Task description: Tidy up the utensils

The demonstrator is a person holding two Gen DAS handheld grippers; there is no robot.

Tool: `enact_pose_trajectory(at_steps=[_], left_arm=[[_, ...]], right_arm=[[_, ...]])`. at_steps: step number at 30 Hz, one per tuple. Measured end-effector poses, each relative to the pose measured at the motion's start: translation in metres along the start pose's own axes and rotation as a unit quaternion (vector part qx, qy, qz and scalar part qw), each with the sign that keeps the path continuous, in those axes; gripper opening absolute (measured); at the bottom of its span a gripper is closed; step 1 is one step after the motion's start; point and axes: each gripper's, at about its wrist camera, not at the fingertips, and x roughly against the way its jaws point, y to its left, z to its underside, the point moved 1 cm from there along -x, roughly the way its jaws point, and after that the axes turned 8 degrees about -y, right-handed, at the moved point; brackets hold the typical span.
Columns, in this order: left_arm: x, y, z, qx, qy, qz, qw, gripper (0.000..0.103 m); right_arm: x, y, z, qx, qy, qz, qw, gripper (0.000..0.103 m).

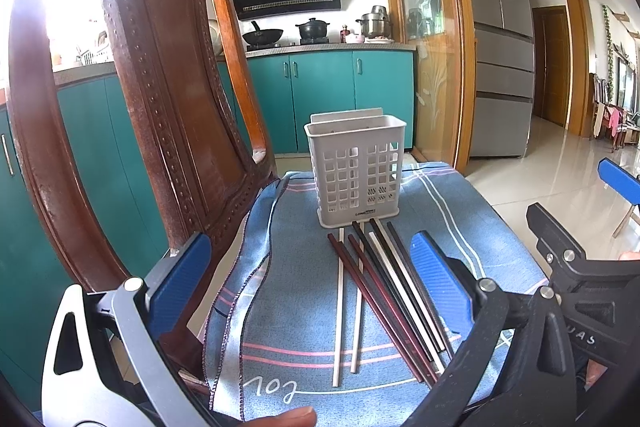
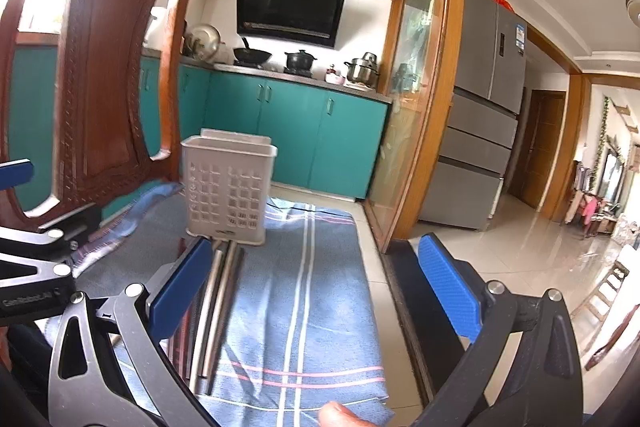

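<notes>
At ten o'clock in the left wrist view rises a carved dark-brown wooden chair back (image 1: 132, 115). Beneath everything lies a blue cloth with pink and white stripes (image 1: 288, 307), covering the bench. At the centre of that view stands a white perforated plastic utensil basket (image 1: 356, 171), upright. Just below it, toward six o'clock, a loose bundle of dark-red, black and white chopsticks (image 1: 384, 299) rests on the cloth. Both the left claw (image 1: 308, 283) and right claw (image 2: 316, 291) gape wide, gripping nothing.
</notes>
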Motion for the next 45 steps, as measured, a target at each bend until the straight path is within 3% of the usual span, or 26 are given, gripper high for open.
enact_pose_trajectory(at_steps=[2,5,9,11,13,15,17,19,22,24,27,31,33,35,39,41,42,45], left_arm=[[-0.009,-0.002,0.005,-0.009,0.021,-0.011,0.9997,0.100],[-0.023,-0.003,0.014,-0.008,0.060,-0.007,0.9981,0.100],[-0.042,-0.004,0.026,0.003,0.107,0.010,0.9942,0.099],[-0.049,-0.005,0.030,0.009,0.122,0.019,0.9923,0.099],[-0.055,-0.007,0.036,0.009,0.135,0.025,0.9905,0.099],[-0.062,-0.008,0.041,0.010,0.153,0.030,0.9877,0.099],[-0.066,-0.004,0.044,0.024,0.166,0.034,0.9852,0.097],[-0.071,0.002,0.045,0.042,0.179,0.038,0.9822,0.083],[-0.081,0.008,0.051,0.078,0.207,0.051,0.9738,0.066],[-0.089,0.011,0.057,0.093,0.226,0.053,0.9682,0.063],[-0.093,0.008,0.061,0.092,0.235,0.052,0.9662,0.062],[-0.115,0.010,0.051,0.087,0.271,0.072,0.9559,0.058],[-0.130,0.014,0.040,0.087,0.289,0.087,0.9493,0.057],[-0.148,0.015,0.027,0.082,0.304,0.104,0.9433,0.057],[-0.196,0.003,0.015,0.013,0.331,0.105,0.9378,0.054],[-0.210,0.001,0.021,0.025,0.344,0.125,0.9303,0.048],[-0.217,0.000,0.028,0.051,0.356,0.141,0.9221,0.044],[-0.229,-0.005,0.040,0.082,0.381,0.149,0.9088,0.037]], right_arm=[[-0.011,-0.002,0.003,-0.002,0.029,-0.004,1.000,0.100],[-0.041,-0.007,0.021,-0.003,0.117,0.008,0.993,0.100],[-0.058,-0.018,0.037,0.000,0.155,0.048,0.987,0.100],[-0.067,-0.022,0.047,-0.006,0.168,0.045,0.985,0.100],[-0.080,-0.023,0.058,-0.012,0.192,0.024,0.981,0.085],[-0.099,-0.024,0.071,-0.035,0.238,-0.005,0.971,0.049],[-0.118,-0.027,0.076,-0.075,0.273,-0.047,0.958,0.034],[-0.144,-0.022,0.072,-0.105,0.301,-0.087,0.944,0.032],[-0.179,0.003,0.060,-0.083,0.322,-0.136,0.933,0.031],[-0.198,0.025,0.058,-0.065,0.340,-0.168,0.923,0.031],[-0.220,0.054,0.063,-0.052,0.360,-0.196,0.911,0.031],[-0.232,0.067,0.068,-0.045,0.358,-0.198,0.911,0.028],[-0.237,0.068,0.068,-0.046,0.373,-0.195,0.906,0.013],[-0.241,0.064,0.067,-0.055,0.384,-0.201,0.899,0.010],[-0.233,0.053,0.068,-0.061,0.392,-0.199,0.896,0.010],[-0.231,0.041,0.065,-0.066,0.393,-0.190,0.897,0.009],[-0.231,0.031,0.061,-0.066,0.393,-0.184,0.898,0.008],[-0.229,0.018,0.060,-0.070,0.384,-0.177,0.904,0.008]])
